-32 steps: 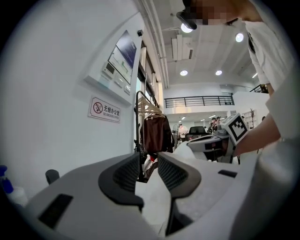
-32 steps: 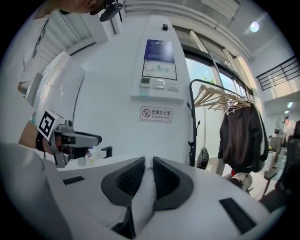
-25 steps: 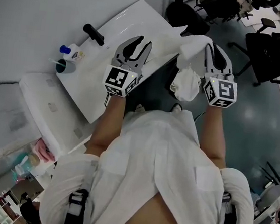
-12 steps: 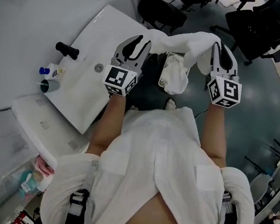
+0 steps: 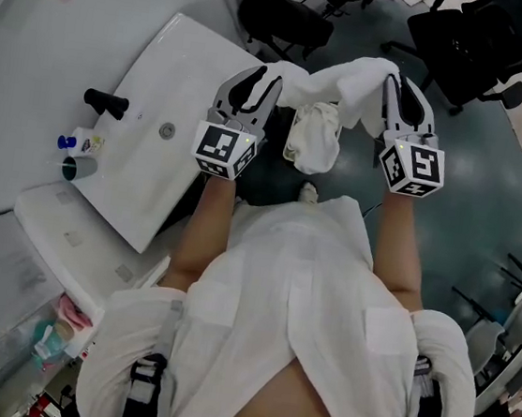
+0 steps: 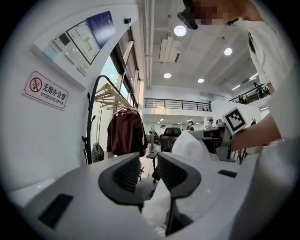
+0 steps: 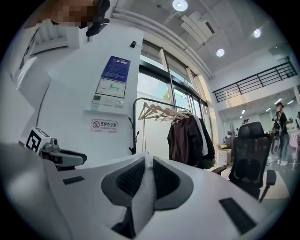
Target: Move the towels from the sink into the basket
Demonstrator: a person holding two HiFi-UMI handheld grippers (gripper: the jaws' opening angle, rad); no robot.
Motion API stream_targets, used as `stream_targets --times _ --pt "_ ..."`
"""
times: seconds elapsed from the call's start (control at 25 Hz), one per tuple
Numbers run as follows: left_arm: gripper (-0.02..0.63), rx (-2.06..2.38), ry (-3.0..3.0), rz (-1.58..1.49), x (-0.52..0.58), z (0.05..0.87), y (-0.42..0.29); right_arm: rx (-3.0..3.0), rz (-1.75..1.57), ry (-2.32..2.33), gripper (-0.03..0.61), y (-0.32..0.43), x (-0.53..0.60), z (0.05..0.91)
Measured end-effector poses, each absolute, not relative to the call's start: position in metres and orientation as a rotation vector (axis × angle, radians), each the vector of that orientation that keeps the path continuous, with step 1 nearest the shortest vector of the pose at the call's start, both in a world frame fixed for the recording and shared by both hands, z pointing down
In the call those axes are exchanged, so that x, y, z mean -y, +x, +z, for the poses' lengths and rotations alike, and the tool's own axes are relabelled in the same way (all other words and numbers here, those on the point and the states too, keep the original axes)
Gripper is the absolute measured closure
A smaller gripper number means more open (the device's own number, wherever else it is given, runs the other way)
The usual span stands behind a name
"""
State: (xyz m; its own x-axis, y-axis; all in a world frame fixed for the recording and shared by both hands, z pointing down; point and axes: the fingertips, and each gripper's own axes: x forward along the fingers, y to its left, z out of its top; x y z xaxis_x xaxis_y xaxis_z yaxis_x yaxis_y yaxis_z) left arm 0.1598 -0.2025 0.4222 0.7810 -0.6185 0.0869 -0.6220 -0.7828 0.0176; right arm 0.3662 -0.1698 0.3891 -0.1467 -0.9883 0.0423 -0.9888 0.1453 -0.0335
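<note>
An open-plan office: swivel chairs [image 7: 251,154], a coat rack [image 7: 157,110], a no-smoking sign [image 7: 104,125].

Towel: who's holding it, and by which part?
Both grippers hold it. The right gripper pinches one end of the towel between its pads. The left gripper grips the other end, deeper between its jaws. The towel spans the gap between them.

White sink [image 5: 179,70] with black tap [image 5: 107,102], blue-capped bottle [image 5: 80,144] and cup [image 5: 75,169] at its rim.
</note>
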Motion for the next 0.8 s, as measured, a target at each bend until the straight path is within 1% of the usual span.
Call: stream_targets --times 0.24,0.6,0.8 --pt "0.502 1.039 2.900 0.129 0.206 0.430 0.163 2.318 0.125 2.022 0.511 0.375 0.177 0.408" --pt "0.502 1.035 2.889 0.140 0.207 0.438 0.167 2.190 0.277 1.933 0.511 0.377 0.176 0.476" --pt "0.502 1.032 2.884 0.143 0.210 0.441 0.169 2.219 0.307 1.898 0.511 0.374 0.177 0.487"
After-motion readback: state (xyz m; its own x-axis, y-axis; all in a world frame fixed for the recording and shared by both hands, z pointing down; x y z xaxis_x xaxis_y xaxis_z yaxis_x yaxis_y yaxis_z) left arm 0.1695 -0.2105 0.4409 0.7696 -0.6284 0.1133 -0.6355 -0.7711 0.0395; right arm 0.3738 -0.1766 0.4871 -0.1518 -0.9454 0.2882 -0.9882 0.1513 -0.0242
